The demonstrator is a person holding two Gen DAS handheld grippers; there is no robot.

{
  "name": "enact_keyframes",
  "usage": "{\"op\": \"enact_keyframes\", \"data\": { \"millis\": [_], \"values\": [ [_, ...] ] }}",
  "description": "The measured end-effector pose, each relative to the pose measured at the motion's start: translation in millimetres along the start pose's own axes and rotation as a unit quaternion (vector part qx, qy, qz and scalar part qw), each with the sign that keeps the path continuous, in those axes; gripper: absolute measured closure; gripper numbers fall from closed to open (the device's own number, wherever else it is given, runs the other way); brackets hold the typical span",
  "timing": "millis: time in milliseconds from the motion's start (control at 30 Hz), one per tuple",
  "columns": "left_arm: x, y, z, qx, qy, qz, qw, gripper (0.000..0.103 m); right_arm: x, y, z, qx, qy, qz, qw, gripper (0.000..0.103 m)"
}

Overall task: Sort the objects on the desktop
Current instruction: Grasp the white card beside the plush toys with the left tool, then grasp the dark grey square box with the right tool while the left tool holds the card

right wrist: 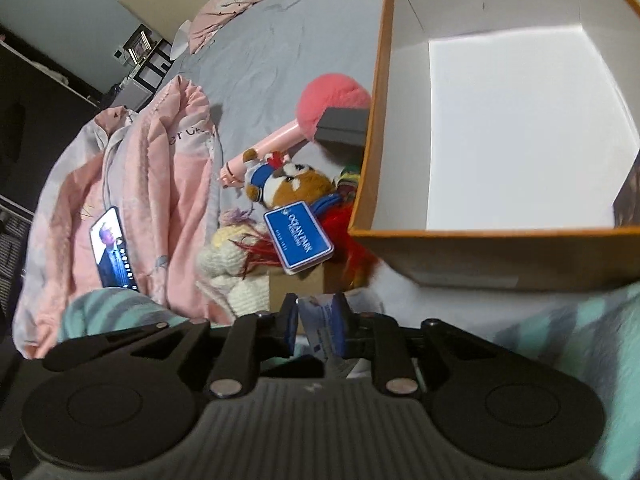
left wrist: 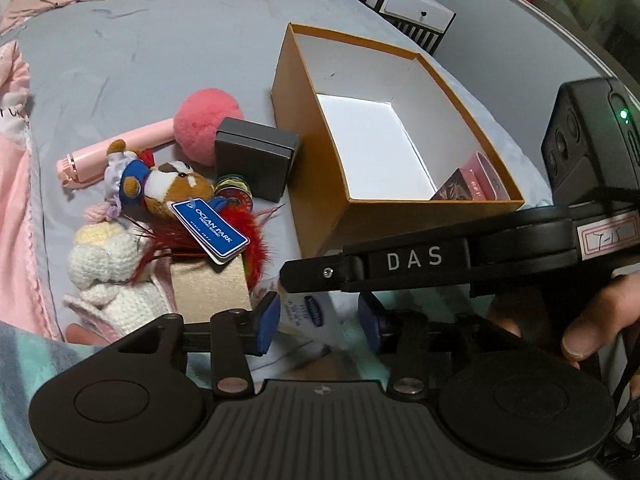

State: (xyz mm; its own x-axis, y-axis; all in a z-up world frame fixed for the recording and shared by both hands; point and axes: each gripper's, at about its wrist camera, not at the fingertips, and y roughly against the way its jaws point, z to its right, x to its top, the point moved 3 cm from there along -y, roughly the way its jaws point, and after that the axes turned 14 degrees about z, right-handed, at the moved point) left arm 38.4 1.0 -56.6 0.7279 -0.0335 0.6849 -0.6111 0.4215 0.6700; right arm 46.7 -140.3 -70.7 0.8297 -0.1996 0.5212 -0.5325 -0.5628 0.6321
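Note:
A white tube with a blue label point(right wrist: 318, 322) sits between the blue pads of my right gripper point(right wrist: 316, 320), which presses on it. In the left wrist view the same tube point(left wrist: 308, 316) lies between the pads of my left gripper point(left wrist: 319, 322); they stand wider than the tube, with a gap on the right side. The right tool's black frame point(left wrist: 520, 240) crosses just above. An orange box point(left wrist: 320, 152) with a white inside stands open beyond, holding a small pink packet point(left wrist: 476, 182) in its near corner.
Left of the box lies a pile: pink pompom point(left wrist: 208, 120), dark grey box point(left wrist: 256, 156), plush with a blue tag point(left wrist: 176, 184), white crocheted doll point(left wrist: 108, 268), beige box point(left wrist: 208, 284). A lit phone point(right wrist: 112, 248) rests on a pink quilt point(right wrist: 160, 184). A hand point(left wrist: 592, 328) grips the right tool.

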Motion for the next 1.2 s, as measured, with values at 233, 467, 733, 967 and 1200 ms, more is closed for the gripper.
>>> {"op": "enact_keyframes", "data": {
  "millis": [233, 467, 733, 967, 1200],
  "values": [
    [-2, -12, -5, 0.013, 0.027, -0.02, 0.9993, 0.055, -1, -2, 3, 0.024, -0.034, -0.01, 0.999, 0.079],
    [-3, -16, -13, 0.054, 0.026, -0.022, 0.9979, 0.076, 0, 0, 1, 0.031, -0.025, -0.007, 0.999, 0.079],
    [1, -16, -17, 0.056, 0.024, -0.017, 0.998, 0.095, 1, 7, -6, 0.025, 0.03, 0.001, 0.999, 0.076],
    [18, -3, -24, 0.051, 0.038, 0.012, 0.9979, 0.097, 22, 31, -21, 0.015, 0.129, 0.035, 0.991, 0.075],
    [49, 19, -31, 0.037, 0.054, 0.06, 0.996, 0.098, 55, 37, -44, 0.007, 0.257, 0.041, 0.966, 0.075]
  ]
}}
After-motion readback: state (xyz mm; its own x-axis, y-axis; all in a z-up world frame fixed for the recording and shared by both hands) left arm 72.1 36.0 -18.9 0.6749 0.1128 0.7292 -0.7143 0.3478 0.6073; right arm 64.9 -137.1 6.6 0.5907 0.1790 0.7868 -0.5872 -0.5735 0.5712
